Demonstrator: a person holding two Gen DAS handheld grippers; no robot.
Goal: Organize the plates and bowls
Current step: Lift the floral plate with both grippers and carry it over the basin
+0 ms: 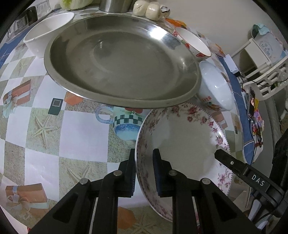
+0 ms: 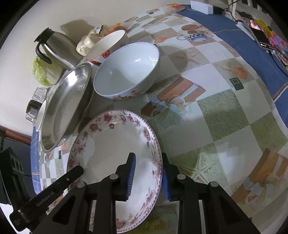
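Observation:
A floral plate point(image 1: 185, 144) with pink flowers on its rim is held by both grippers. My left gripper point(image 1: 144, 172) is shut on the plate's left rim. My right gripper point(image 2: 148, 177) is shut on the plate's point(image 2: 111, 147) right rim. A large steel plate point(image 1: 122, 61) lies just beyond it and shows in the right wrist view point(image 2: 66, 106) too. A white bowl with a floral band point(image 1: 214, 88) stands to the right, also seen in the right wrist view point(image 2: 127, 70). A red-patterned bowl point(image 1: 192, 43) and a plain white bowl point(image 1: 46, 30) stand further back.
A steel kettle point(image 2: 57, 48), cabbage point(image 2: 43, 72) and wrapped buns point(image 1: 147, 9) line the wall side. A phone point(image 2: 259, 36) and a white box point(image 2: 201, 7) sit at the table's blue edge. A patterned tablecloth point(image 2: 216, 108) covers the table.

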